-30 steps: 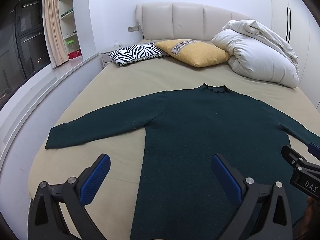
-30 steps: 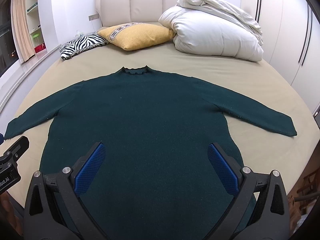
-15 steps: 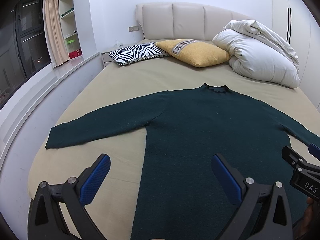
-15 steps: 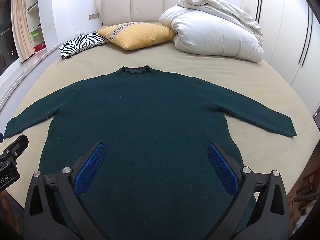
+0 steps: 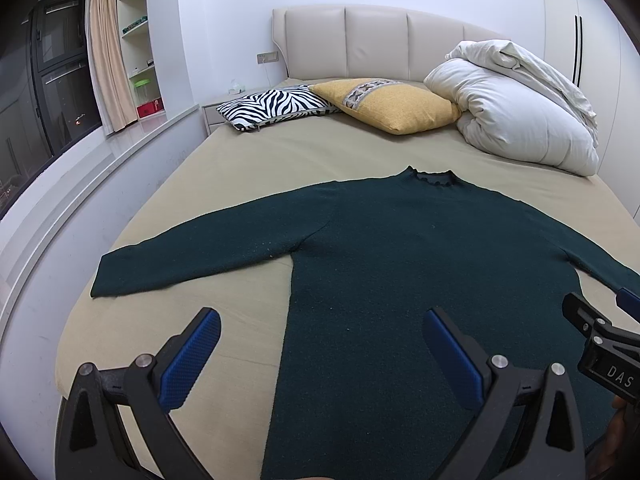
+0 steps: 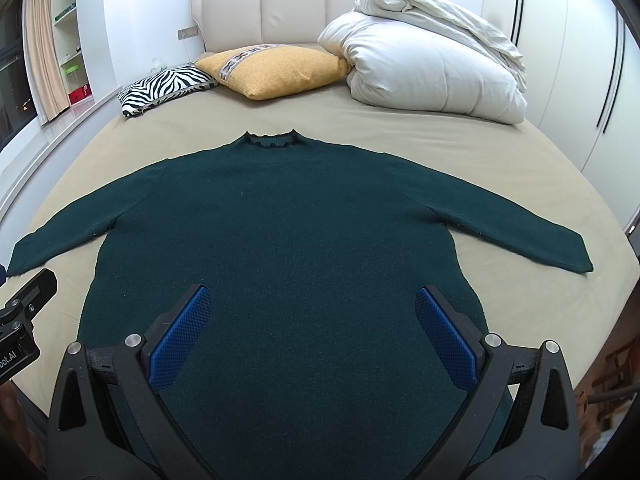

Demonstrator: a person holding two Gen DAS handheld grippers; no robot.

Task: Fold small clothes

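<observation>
Dark green sweater [image 6: 288, 240] lying flat and face up on a bed covered with a tan sheet [image 6: 420, 136], its frilled collar pointing toward the headboard and both long sleeves spread out to the sides. The hem end lies nearest the cameras, at the foot of the bed.

Seen from the left wrist camera, the left gripper [image 5: 320, 350] hovers above the sweater's lower left edge with its jaws spread wide and nothing between them. One blue pad sits over bare sheet, the other over the green knit. The sweater's left sleeve [image 5: 192, 256] stretches away toward the window side of the room. At the far right edge of this view, part of the right gripper [image 5: 600, 340] is visible.

Seen from the right wrist camera, the right gripper [image 6: 312, 332] hovers over the lower middle of the sweater's body, jaws also spread wide and empty, both blue pads above the fabric. The right sleeve [image 6: 520, 236] reaches toward the bed's edge.

At the head of the bed sit a zebra-striped pillow [image 6: 164, 90], a yellow cushion [image 6: 276, 72] beside it, and a bundled white duvet [image 6: 432, 64]. A cream padded headboard [image 6: 272, 8] stands behind them. A curtain [image 5: 108, 64] hangs by a dark window on the left.
</observation>
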